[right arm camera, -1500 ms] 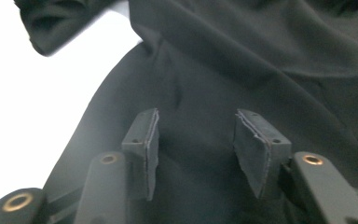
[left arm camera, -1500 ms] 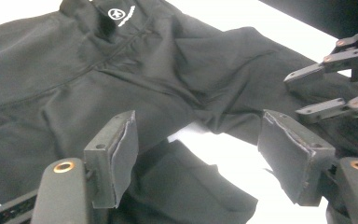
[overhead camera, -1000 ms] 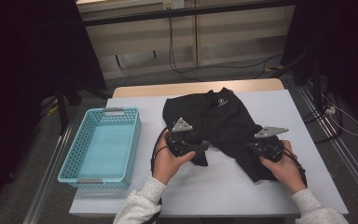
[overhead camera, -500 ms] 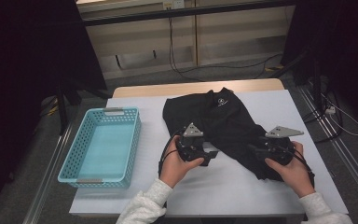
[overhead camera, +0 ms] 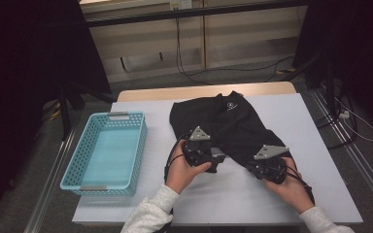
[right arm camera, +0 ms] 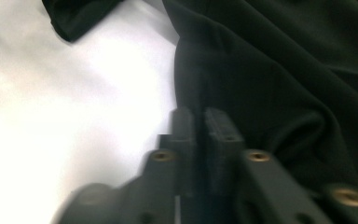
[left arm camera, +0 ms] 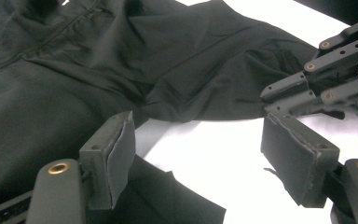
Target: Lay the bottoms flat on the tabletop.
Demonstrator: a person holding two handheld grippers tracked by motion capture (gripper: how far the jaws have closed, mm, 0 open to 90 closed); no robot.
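Below, on the white table (overhead camera: 291, 121), a black garment (overhead camera: 233, 126) lay spread. The left gripper (left arm camera: 200, 154) gaped apart over its edge. The right gripper (right arm camera: 199, 122) had just snapped closed, pinching a fold of fabric.

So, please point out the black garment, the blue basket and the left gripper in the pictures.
black garment (overhead camera: 233, 124), high view, on its flat chest part below the small white logo.
blue basket (overhead camera: 73, 179), high view, on its near left rim.
left gripper (left arm camera: 198, 163), left gripper view, midway between its open jaws.
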